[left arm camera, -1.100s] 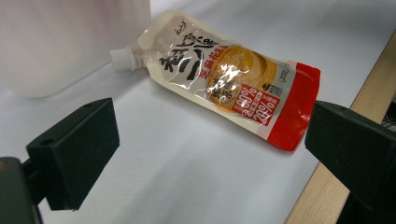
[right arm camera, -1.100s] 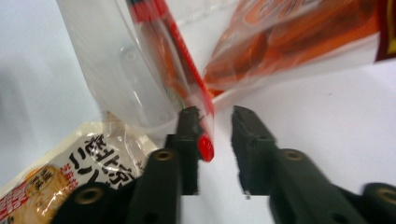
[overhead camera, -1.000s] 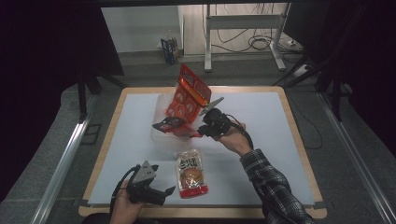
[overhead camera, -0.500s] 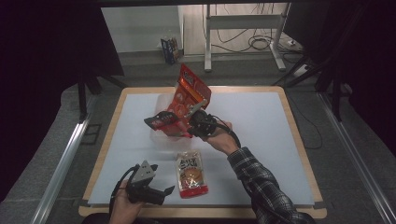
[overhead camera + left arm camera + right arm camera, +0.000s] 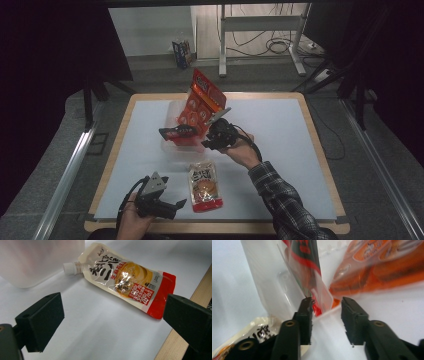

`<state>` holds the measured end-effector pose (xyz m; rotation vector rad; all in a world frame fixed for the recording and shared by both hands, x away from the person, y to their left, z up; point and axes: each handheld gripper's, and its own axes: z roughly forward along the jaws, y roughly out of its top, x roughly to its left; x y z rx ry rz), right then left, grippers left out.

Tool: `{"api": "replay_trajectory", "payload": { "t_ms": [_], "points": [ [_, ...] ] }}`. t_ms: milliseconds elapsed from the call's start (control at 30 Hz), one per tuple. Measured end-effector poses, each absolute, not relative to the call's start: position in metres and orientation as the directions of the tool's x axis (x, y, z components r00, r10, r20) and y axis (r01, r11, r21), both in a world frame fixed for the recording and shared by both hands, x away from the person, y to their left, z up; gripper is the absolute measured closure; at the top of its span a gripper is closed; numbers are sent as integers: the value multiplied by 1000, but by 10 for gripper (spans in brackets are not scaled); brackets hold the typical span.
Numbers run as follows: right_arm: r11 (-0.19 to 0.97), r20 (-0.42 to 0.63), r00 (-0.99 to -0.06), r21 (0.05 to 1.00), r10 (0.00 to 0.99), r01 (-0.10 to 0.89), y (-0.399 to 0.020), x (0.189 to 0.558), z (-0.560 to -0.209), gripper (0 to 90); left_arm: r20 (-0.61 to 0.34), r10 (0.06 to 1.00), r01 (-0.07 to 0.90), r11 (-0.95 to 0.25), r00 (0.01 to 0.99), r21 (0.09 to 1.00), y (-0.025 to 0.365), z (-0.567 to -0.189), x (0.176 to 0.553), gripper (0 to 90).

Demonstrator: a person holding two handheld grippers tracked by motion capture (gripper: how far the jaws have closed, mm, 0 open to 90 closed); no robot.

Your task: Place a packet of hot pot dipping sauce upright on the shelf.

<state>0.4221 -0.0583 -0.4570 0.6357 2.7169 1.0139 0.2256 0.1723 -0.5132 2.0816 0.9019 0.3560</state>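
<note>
1. Two snack packets stand in a clear plastic bin (image 5: pixel 172 145) near the middle of the table: a tall orange packet (image 5: pixel 200 102) leaning up and back, and a dark, red-trimmed packet (image 5: pixel 178 132) lying across the bin's rim.
2. The right gripper (image 5: pixel 209 141) is at the bin's near edge; its jaws have just been opening. In the right gripper view they stand apart with a gap on either side of the dark packet's clear sealed end (image 5: pixel 322 300), which sits between them, close to the left-hand pad; the pads do not press on it.
3. The orange packet (image 5: pixel 377 267) shows glossy and crinkled behind the bin's clear wall (image 5: pixel 269 277).
4. The left gripper (image 5: pixel 172 204) rests low at the table's near edge with its jaws spread wide and nothing between them.
5. A spouted sauce pouch (image 5: pixel 125 277), yellow with a red bottom band, black lettering and a white screw cap, lies flat just in front of the bin.
6. The table (image 5: pixel 280 125) has a white top framed in pale wood.
7. Beyond it are a grey floor, loose cables (image 5: pixel 280 47), a metal stand (image 5: pixel 260 30) and a small blue box (image 5: pixel 181 52) by the wall.
</note>
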Motion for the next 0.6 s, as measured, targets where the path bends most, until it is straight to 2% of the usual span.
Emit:
{"api": "replay_trajectory", "payload": {
  "t_ms": [133,267,367,600],
  "points": [
    [667,-7,-889,665,457,337,-71,414,-462,511,-62,708,477,-406,703,780,173,-512,225,37],
    [643,22,-890,683,455,346,-83,403,-465,514,-73,708,484,-400,703,778,177,-512,226,37],
    [638,41,-898,689,438,343,-90,394,-468,566,-87,706,489,-390,703,780,179,-512,227,36],
    [656,70,-922,681,382,324,-90,374,-484,781,-80,716,486,-382,693,786,182,-510,227,35]
  ]
}}
